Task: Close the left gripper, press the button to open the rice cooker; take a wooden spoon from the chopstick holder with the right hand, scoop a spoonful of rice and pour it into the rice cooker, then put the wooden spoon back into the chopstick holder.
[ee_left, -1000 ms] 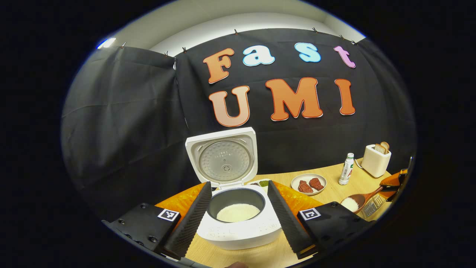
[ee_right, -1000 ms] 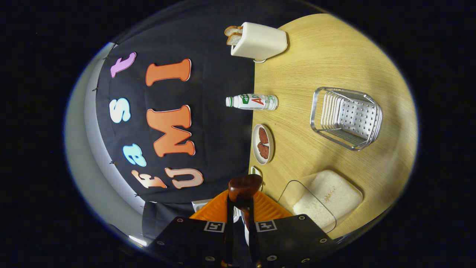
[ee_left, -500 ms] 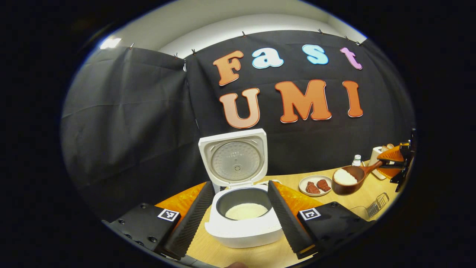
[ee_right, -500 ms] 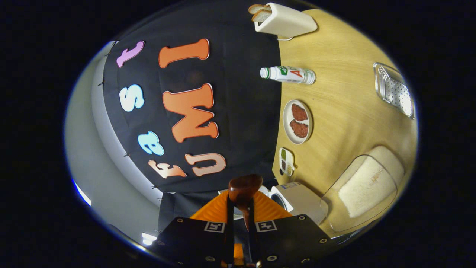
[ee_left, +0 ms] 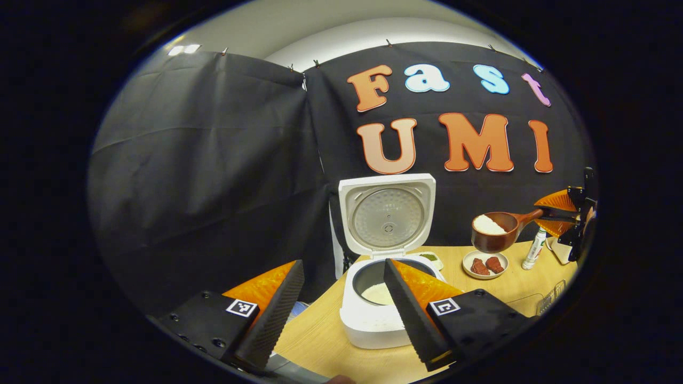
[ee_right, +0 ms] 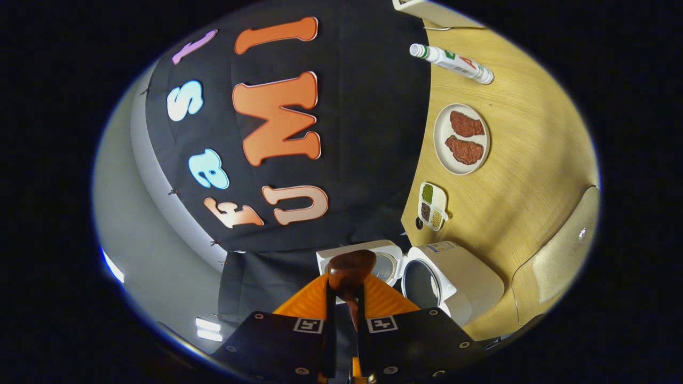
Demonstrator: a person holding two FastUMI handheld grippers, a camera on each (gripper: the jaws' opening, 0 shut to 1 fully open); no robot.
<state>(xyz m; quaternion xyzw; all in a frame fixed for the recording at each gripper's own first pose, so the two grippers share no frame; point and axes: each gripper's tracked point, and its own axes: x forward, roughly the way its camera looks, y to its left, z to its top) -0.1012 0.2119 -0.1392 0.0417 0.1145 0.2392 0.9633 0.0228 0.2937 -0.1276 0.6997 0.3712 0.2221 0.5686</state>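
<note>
In the left gripper view, the left gripper (ee_left: 341, 304) sits nearest, its two fingers spread wide apart with nothing between them but air. Just past them on the wooden table (ee_left: 320, 341) stands the white rice cooker (ee_left: 373, 314), its lid (ee_left: 388, 213) swung upright at the back and a layer of white rice (ee_left: 378, 293) lying in the dark inner pot; the gripper's right-hand finger crosses in front of part of the pot's rim. Behind the cooker's right side lies a small divided dish (ee_left: 431, 258), and farther right a plate of meat pieces (ee_left: 484, 264) and an upright bottle (ee_left: 533, 248). Above that plate, off the table and to the right of the cooker, hangs the wooden spoon (ee_left: 493, 230), its bowl heaped with rice and roughly level, its handle running right into the right gripper (ee_left: 560, 214) near the view's edge. In the right gripper view, the right gripper (ee_right: 344, 320) has its fingers drawn close together, clamped on the handle of the wooden spoon (ee_right: 351, 269), whose dark rounded bowl shows just ahead of the tips. Beyond it lie the open rice cooker (ee_right: 448, 280), a clear container (ee_right: 555, 277) at the edge, then the divided dish (ee_right: 432, 205), the plate of meat pieces (ee_right: 461, 138) and the bottle (ee_right: 453, 57).
</note>
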